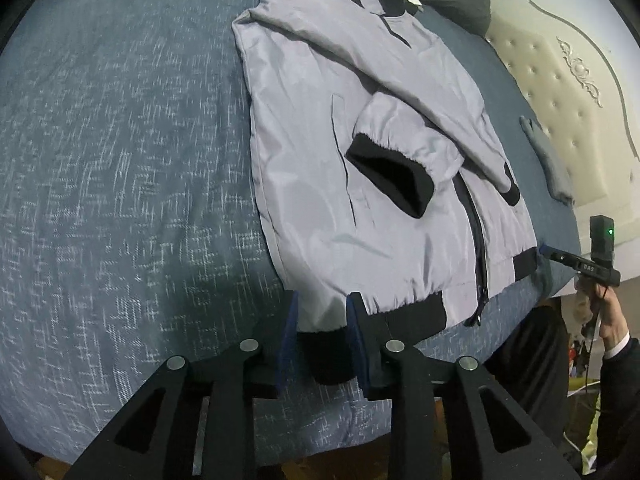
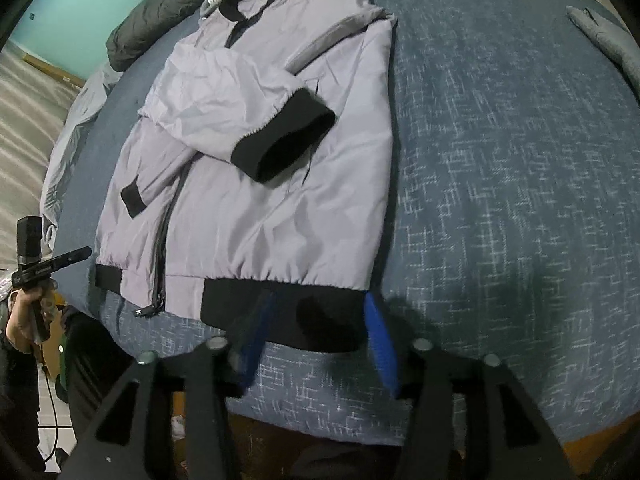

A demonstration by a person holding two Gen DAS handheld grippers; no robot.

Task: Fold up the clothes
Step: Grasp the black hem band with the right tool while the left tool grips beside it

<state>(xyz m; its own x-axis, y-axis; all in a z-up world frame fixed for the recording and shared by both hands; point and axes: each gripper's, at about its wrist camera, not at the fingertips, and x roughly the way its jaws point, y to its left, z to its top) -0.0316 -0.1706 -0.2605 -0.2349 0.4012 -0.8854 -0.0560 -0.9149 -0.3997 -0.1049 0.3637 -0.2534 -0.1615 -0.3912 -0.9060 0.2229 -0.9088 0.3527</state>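
Jacket (image 1: pixel 360 152) in grey with black cuffs lies flat on the blue bed (image 1: pixel 120 160), both sleeves folded across its front, zipper closed. My left hand-held gripper (image 1: pixel 322 344) has its jaws partly open around the black hem (image 1: pixel 400 312) at one bottom corner, not clamped. My right hand-held gripper (image 2: pixel 316 344) is spread wider, its blue pads (image 2: pixel 380 340) either side of the hem at the other corner. Darker clothes (image 2: pixel 160 12) sit piled beyond the collar.

Jacket (image 1: pixel 360 152) collar — cut off, top edge.
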